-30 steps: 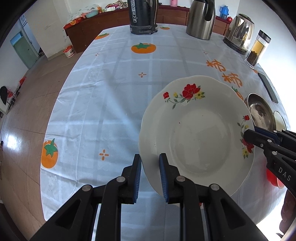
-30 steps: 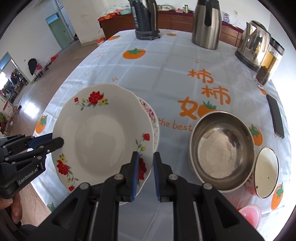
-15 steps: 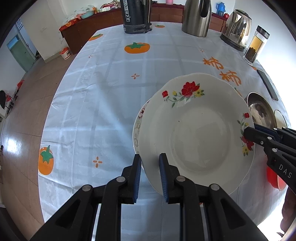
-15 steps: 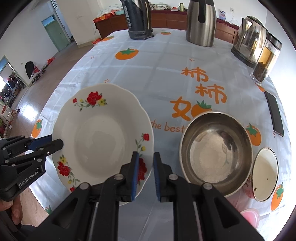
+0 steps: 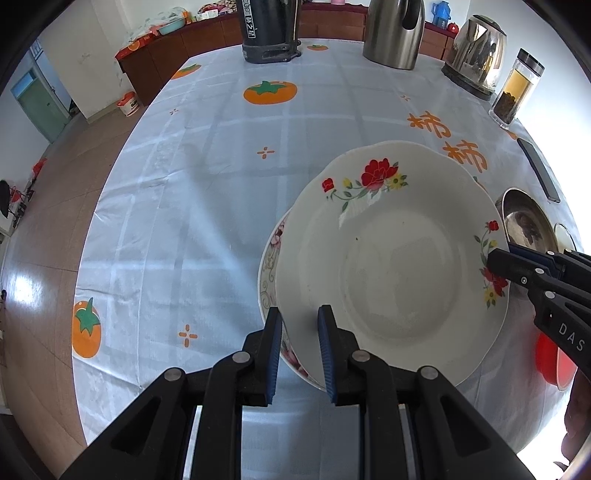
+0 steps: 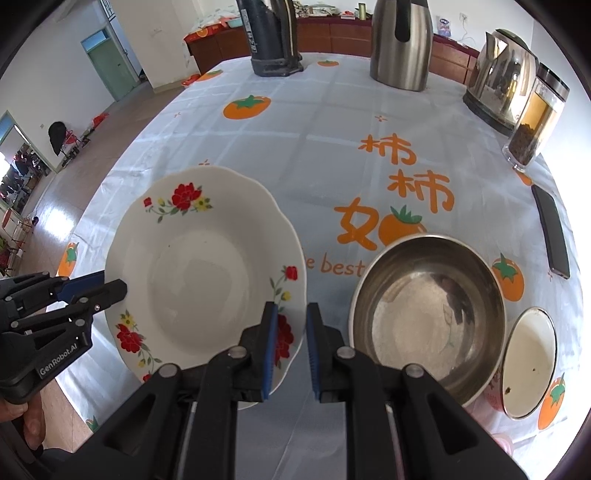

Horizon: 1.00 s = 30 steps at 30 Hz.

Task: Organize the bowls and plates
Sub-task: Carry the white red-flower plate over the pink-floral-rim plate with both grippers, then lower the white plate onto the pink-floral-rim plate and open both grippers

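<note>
the desk [image 5: 229,177] fills both views under a pale checked tablecloth [image 6: 314,147] printed with orange persimmons. at its far edge stand a dark thermos [image 5: 269,29], a steel jug [image 5: 393,33], an electric kettle [image 5: 476,55] and a glass jar [image 5: 517,92] of brown contents.

the white plate with red flowers [image 5: 391,258] is held over the desk by both grippers, 1 on each side of its rim. the left gripper [image 5: 300,345] has its jaws pinching the plate's near-left rim, the blue pads closed on the edge. the right gripper [image 6: 289,347] has its jaws pinching the opposite rim beside a red flower. in the left wrist view a second plate with a pink floral border [image 5: 271,258] shows just under the held plate's left edge; whether the 2 touch cannot be told.

right of the plates sits a steel bowl [image 6: 428,317], empty, and just beside it a small enamel bowl [image 6: 528,362] with a white inside. a black phone [image 6: 552,232] lies near the desk's right edge. a red dish [image 5: 550,354] shows partly behind the right gripper.
</note>
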Motion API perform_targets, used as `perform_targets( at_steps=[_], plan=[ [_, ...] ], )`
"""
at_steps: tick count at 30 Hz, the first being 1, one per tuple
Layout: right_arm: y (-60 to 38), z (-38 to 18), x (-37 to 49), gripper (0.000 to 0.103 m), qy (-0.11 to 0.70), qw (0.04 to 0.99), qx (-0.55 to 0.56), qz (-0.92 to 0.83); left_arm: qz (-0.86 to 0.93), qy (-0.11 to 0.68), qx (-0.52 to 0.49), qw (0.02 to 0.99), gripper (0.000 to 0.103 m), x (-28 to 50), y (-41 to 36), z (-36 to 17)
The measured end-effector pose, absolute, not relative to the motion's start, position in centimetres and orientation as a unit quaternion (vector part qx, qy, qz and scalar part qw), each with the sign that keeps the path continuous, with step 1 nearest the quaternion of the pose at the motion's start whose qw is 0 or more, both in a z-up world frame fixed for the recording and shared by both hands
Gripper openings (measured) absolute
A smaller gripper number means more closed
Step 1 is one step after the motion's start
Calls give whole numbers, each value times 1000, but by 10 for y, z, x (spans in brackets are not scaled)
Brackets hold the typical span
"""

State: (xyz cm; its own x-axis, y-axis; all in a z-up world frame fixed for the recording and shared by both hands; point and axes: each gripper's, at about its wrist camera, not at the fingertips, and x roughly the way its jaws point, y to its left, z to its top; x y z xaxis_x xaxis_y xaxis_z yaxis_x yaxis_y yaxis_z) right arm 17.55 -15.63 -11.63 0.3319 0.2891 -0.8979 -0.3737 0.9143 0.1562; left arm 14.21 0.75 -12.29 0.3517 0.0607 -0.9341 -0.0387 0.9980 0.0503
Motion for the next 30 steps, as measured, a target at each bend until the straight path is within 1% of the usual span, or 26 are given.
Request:
perform_targets(
  at_steps=[30],
  plan=[
    [-152,-130,189,15,551,808,-46,206,31,583,3,812,23,157,10,-138]
  ],
)
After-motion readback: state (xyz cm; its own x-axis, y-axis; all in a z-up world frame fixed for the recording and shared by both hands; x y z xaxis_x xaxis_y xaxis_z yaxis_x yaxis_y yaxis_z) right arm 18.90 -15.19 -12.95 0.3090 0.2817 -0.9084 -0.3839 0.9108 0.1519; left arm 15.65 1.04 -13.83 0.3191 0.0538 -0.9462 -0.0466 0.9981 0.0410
